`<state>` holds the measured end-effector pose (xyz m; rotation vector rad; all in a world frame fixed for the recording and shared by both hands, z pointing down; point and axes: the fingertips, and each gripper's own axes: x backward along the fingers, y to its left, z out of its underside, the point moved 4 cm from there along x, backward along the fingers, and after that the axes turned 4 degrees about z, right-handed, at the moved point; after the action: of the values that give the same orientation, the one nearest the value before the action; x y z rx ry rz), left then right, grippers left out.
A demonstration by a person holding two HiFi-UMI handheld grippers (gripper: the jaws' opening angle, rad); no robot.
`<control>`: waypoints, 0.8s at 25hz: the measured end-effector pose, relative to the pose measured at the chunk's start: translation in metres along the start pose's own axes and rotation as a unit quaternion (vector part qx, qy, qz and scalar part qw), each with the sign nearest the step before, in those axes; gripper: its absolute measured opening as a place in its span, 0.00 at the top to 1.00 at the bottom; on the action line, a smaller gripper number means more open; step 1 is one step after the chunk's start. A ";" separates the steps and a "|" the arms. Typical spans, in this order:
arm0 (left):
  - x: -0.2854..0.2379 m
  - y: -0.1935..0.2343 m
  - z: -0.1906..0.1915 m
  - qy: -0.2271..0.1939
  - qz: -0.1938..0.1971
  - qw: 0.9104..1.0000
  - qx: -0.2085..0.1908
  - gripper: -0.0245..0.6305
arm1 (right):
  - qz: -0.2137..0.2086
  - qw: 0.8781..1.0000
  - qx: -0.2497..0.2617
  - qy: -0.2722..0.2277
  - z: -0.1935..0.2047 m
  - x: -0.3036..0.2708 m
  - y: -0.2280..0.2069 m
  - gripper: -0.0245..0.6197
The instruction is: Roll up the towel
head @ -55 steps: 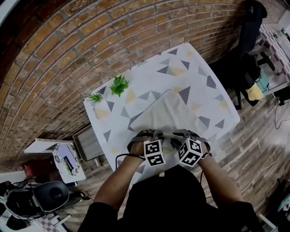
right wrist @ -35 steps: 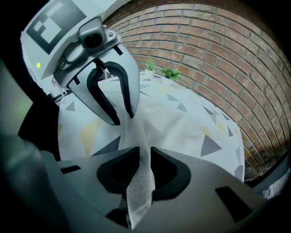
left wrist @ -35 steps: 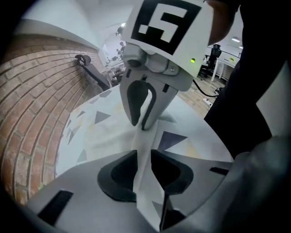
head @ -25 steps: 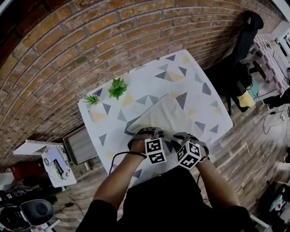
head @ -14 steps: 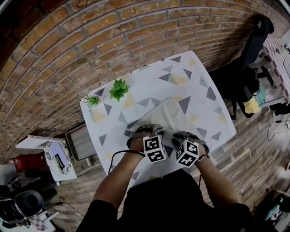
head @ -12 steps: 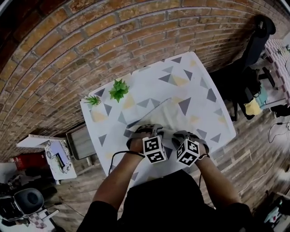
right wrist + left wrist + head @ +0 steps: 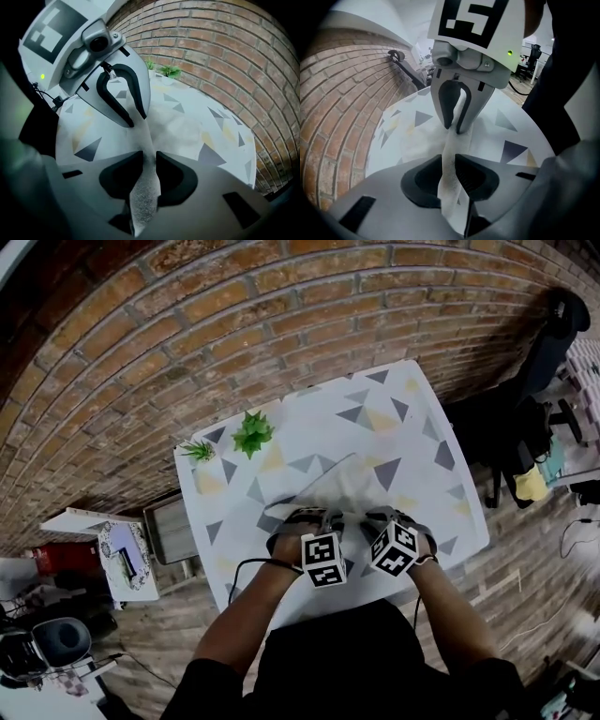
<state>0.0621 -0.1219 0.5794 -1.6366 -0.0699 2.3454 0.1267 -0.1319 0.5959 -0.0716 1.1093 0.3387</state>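
Observation:
The white towel (image 7: 349, 486) lies in the middle of the triangle-patterned table (image 7: 427, 451). Its near edge is lifted and pinched by both grippers, side by side. My left gripper (image 7: 312, 517) is shut on a bunched strip of the towel (image 7: 451, 150) that runs up between its pads (image 7: 474, 174). My right gripper (image 7: 380, 517) grips the same edge a little to the right. Its jaws have just eased slightly wider, with the towel (image 7: 149, 154) still pinched between the pads (image 7: 172, 177). Each gripper view shows the other gripper close ahead, on the same edge.
Two small green plants (image 7: 251, 432) (image 7: 199, 450) stand at the table's far left corner by the brick wall (image 7: 187, 324). A dark chair (image 7: 548, 343) stands right of the table, and a low box (image 7: 169, 535) and clutter sit on the floor at left.
Both grippers have moved a little farther over the table with the towel's edge in them. Less flat towel shows ahead of them than before.

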 end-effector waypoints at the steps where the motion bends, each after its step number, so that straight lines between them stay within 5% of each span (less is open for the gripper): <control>1: -0.002 0.001 -0.001 0.002 0.001 1.000 -0.001 0.81 | -0.002 1.000 -0.002 -0.001 0.000 0.000 -0.003 0.80; 12: -0.022 0.026 -0.002 0.016 0.006 0.999 0.027 0.81 | -0.003 0.999 0.024 -0.034 -0.008 0.017 0.000 0.79; 20: -0.003 0.023 -0.004 0.008 -0.003 1.000 0.020 0.81 | 0.014 0.998 0.058 0.001 0.000 -0.004 0.009 0.67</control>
<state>0.0624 -0.1454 0.5764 -1.6332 -0.0233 2.3149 0.1224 -0.1243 0.6010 0.0466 1.1305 0.2986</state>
